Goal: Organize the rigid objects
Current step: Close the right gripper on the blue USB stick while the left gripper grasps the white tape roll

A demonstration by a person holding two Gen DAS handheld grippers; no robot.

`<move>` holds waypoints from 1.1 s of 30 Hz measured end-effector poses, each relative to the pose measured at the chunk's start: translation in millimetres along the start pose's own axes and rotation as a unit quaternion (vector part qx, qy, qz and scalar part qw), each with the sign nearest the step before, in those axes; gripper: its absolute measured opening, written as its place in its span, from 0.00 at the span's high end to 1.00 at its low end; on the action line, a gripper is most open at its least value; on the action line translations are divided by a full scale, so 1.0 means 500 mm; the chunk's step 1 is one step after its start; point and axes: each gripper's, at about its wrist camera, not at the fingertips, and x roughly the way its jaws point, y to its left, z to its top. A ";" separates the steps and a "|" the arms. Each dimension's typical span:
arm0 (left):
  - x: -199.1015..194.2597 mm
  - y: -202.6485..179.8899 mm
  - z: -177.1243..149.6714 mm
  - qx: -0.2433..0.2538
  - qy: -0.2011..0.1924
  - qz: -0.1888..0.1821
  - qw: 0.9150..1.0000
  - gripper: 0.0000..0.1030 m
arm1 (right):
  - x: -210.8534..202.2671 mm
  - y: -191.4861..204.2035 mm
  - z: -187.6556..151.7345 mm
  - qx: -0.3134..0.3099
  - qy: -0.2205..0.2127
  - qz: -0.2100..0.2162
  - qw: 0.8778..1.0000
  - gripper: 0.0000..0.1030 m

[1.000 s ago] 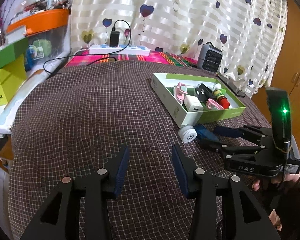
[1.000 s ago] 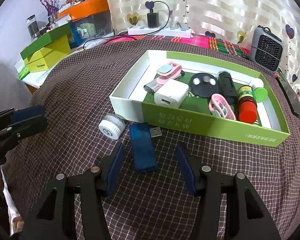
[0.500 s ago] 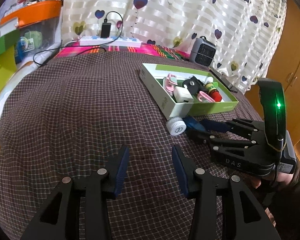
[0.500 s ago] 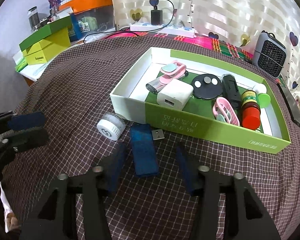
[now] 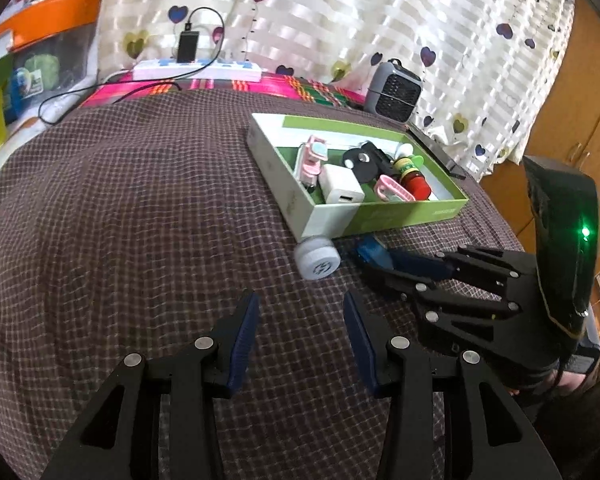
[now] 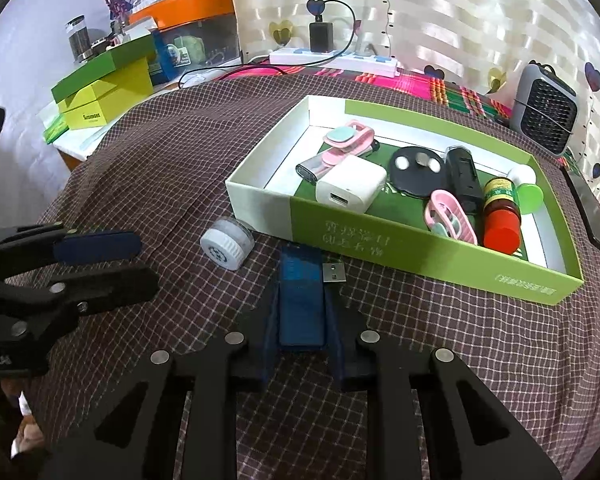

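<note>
A green and white box (image 6: 432,256) on the checked cloth holds several small items: a white charger (image 6: 350,189), pink clips, a black disc, a red-capped bottle (image 6: 500,222). A blue USB stick (image 6: 302,294) lies in front of the box. My right gripper (image 6: 302,312) is shut on its sides, down on the cloth; it also shows in the left wrist view (image 5: 384,266). A white round cap (image 6: 227,243) lies left of the stick, against the box (image 5: 374,216). My left gripper (image 5: 300,312) is open and empty, hovering short of the cap (image 5: 317,258).
A grey mini heater (image 6: 544,120) and a dark phone (image 6: 588,210) sit right of the box. A power strip with a charger (image 6: 332,58) lies at the back. Yellow-green boxes (image 6: 104,88) and an orange-lidded bin (image 6: 188,20) stand at the back left.
My right gripper has moved forward and closed its fingers on the blue USB stick. My left gripper has drifted a little toward the white cap, still open.
</note>
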 end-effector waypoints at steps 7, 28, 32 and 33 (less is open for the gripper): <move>0.035 -0.036 0.019 0.026 0.006 0.026 0.999 0.58 | -0.016 -0.032 -0.013 0.014 -0.004 -0.005 1.000 0.78; 0.088 -0.053 0.040 0.036 0.012 0.079 0.996 0.58 | -0.038 -0.087 -0.032 0.035 -0.011 -0.014 0.999 0.78; 0.090 -0.052 0.039 0.035 0.011 0.083 0.996 0.58 | -0.036 -0.089 -0.034 0.036 -0.010 -0.013 0.999 0.78; 0.090 -0.051 0.040 0.033 0.010 0.082 0.996 0.58 | -0.036 -0.089 -0.035 0.037 -0.010 -0.012 0.999 0.78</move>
